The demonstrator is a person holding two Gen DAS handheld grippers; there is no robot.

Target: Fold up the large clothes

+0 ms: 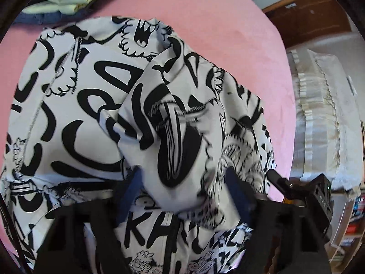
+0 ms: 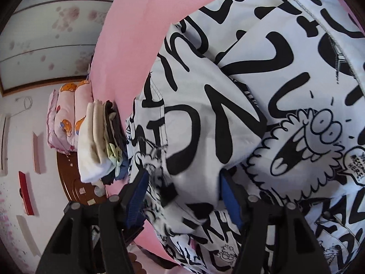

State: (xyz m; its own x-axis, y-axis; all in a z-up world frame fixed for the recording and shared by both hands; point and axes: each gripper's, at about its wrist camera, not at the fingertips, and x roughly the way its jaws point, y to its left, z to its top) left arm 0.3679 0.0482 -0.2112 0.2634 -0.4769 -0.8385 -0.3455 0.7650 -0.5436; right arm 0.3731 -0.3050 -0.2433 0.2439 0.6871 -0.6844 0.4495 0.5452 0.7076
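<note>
B/w printed garment (image 1: 95, 105) lies on the pink bed (image 1: 205, 22), partly bunched. Left claw (image 1: 182, 196) & right claw (image 2: 182, 196) each have a puffy fold between the pads; can't tell if they're pinching. Looks soft, light, slippery, so best taken at hems/seams.

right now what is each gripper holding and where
Left gripper and right gripper each straddle a fold of the printed jacket; firm grip cannot be told.
</note>
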